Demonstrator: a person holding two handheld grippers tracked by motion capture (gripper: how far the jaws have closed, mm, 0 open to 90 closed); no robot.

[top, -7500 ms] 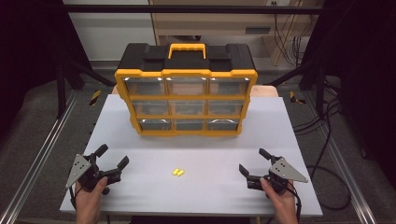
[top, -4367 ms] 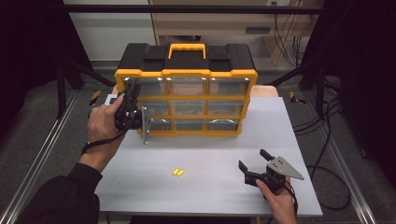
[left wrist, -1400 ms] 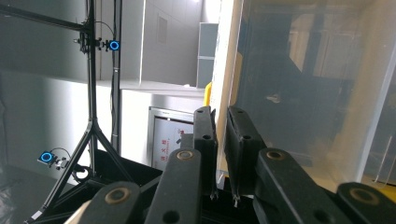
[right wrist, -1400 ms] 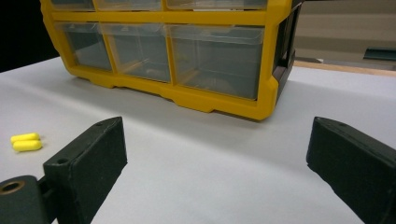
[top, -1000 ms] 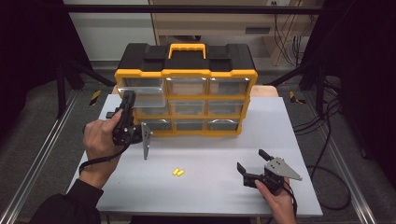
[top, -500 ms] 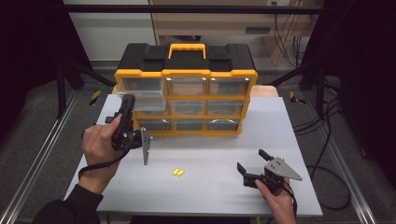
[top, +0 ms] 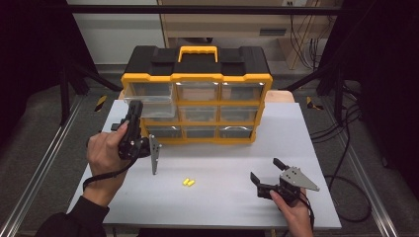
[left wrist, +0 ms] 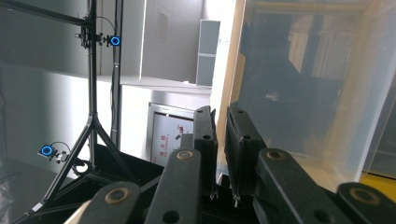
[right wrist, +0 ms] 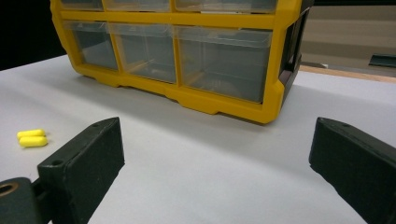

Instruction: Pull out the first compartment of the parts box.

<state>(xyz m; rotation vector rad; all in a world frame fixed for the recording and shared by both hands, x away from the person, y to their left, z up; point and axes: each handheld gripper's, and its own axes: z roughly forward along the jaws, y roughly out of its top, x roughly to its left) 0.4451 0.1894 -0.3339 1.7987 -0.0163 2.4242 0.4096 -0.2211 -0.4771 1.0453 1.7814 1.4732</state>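
A yellow and black drawer organizer (top: 197, 94) stands at the back of the table, its clear drawers facing me. One clear drawer (top: 158, 109) in its left column, seemingly the middle row, stands pulled out. My left gripper (top: 134, 108) is raised to it. In the left gripper view the gripper (left wrist: 219, 119) is shut on the clear drawer (left wrist: 303, 93), its thin front wall between the jaws. My right gripper (top: 264, 177) rests open near the table's front right, nothing between its jaws (right wrist: 215, 140). Two small yellow capsules (top: 188, 182) (right wrist: 31, 138) lie on the table between the hands.
The white table (top: 222, 158) has bare room in front of the organizer (right wrist: 187, 56). Black frame bars and cables (top: 341, 128) run along both sides of the table. A tripod (left wrist: 91, 140) stands off to the side in the left gripper view.
Several seconds ago my left gripper lay open at the table's front left; it now holds a drawer at the organizer. Over the last second nothing visibly moved. The right gripper stays put.
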